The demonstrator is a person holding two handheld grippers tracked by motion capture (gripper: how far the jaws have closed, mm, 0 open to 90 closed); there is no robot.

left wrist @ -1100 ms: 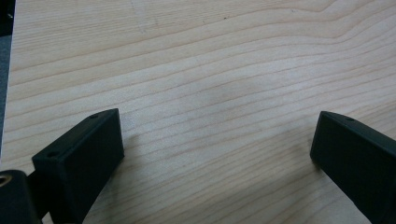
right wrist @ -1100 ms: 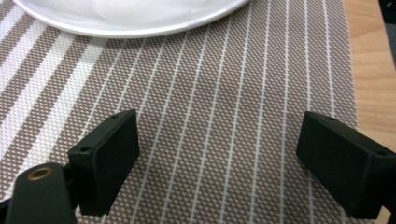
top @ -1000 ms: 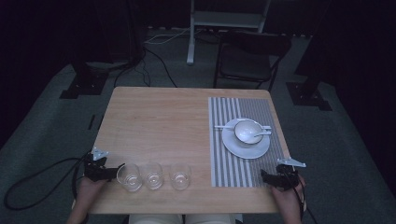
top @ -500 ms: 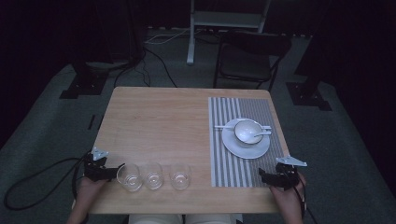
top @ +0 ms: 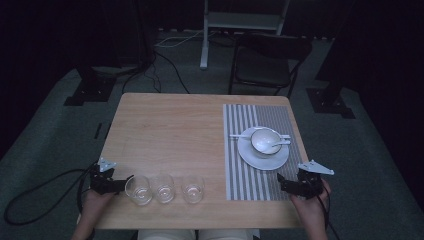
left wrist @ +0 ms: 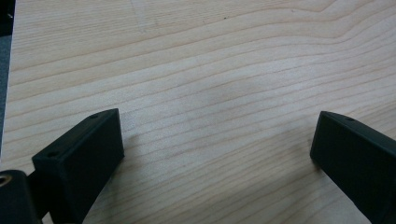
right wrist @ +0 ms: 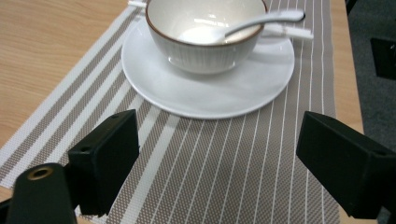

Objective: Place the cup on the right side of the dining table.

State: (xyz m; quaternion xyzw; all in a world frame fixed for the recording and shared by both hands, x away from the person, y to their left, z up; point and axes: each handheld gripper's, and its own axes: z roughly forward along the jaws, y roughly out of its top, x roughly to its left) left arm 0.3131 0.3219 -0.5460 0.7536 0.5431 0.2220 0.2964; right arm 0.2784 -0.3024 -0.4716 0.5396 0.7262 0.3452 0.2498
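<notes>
From the high view I see three clear glass tumblers (top: 164, 188) lined along the near edge of the light wooden counter (top: 175, 130), and a white ribbed bowl (top: 265, 140) holding a white spoon (top: 276, 145) on a white saucer (top: 263, 159) atop the grey striped placemat (top: 245, 170). My left hand-held gripper (top: 122, 183) rests at the near left corner, just beside the leftmost tumbler; my right hand-held gripper (top: 281, 182) sits at the placemat's near right corner.

In the left gripper view its jaws stand spread over bare wood.

In the right gripper view its jaws stand spread above the placemat, facing the bowl.

black tongs (top: 126, 183), blocky screwed jaws
</notes>
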